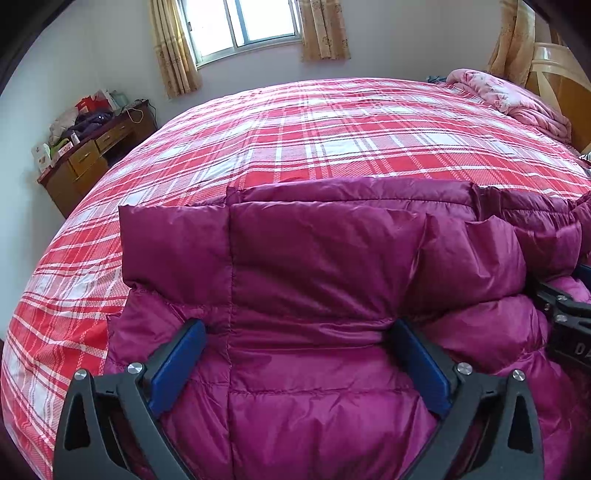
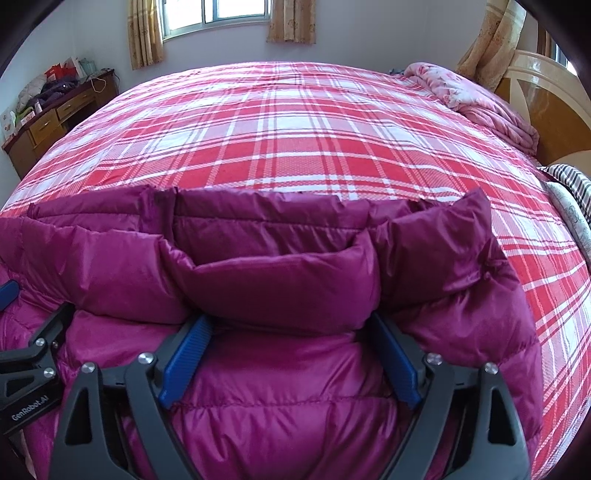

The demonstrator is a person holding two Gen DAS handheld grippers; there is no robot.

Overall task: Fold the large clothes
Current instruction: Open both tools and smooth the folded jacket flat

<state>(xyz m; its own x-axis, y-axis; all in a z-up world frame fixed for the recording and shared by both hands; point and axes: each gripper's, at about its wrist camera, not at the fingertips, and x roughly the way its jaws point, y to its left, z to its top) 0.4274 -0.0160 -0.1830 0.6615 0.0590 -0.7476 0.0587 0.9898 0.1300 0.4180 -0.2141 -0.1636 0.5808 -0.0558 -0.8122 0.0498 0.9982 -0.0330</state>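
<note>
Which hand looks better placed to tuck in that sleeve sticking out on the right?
Right. The right gripper, open, sits beside the sleeve of the purple down jacket; the left gripper is farther.

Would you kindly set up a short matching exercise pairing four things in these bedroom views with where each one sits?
Things:
1. jacket
2. pink quilt
3. desk
4. window

Places:
A. far wall, between curtains
B. bunched at the headboard end of the bed
C. against the left wall, cluttered on top
D. on the plaid bedspread, nearest the cameras

Pairs: 1-D, 2-B, 3-C, 4-A
</note>
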